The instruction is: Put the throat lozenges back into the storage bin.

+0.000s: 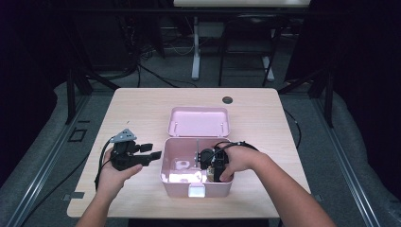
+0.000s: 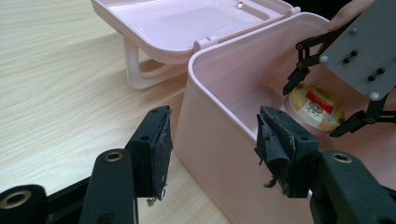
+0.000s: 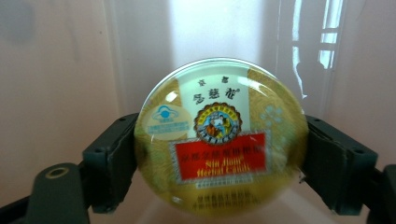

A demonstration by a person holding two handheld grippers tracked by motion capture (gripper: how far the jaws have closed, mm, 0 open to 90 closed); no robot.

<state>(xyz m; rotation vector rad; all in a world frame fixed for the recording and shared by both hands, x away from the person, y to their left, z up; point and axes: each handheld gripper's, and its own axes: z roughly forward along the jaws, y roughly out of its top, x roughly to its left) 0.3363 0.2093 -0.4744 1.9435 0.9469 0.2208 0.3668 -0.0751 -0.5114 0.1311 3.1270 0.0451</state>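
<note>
Reaching into the pink box [image 1: 196, 182] near the table's [image 1: 142, 101] front edge, right gripper [image 1: 211, 164], left gripper [image 1: 150, 151] alongside, left gripper view, jaws agape straddling the box wall, right gripper view, jaws clamped on a round tin [image 3: 220, 135] inside.

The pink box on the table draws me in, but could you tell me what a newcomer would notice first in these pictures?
First the pink box, mid-table with its lid thrown open behind it. Next the round gold tin with a red label, clamped between the jaws of the right gripper inside the box. The left gripper sits open just outside the box's left wall.
</note>
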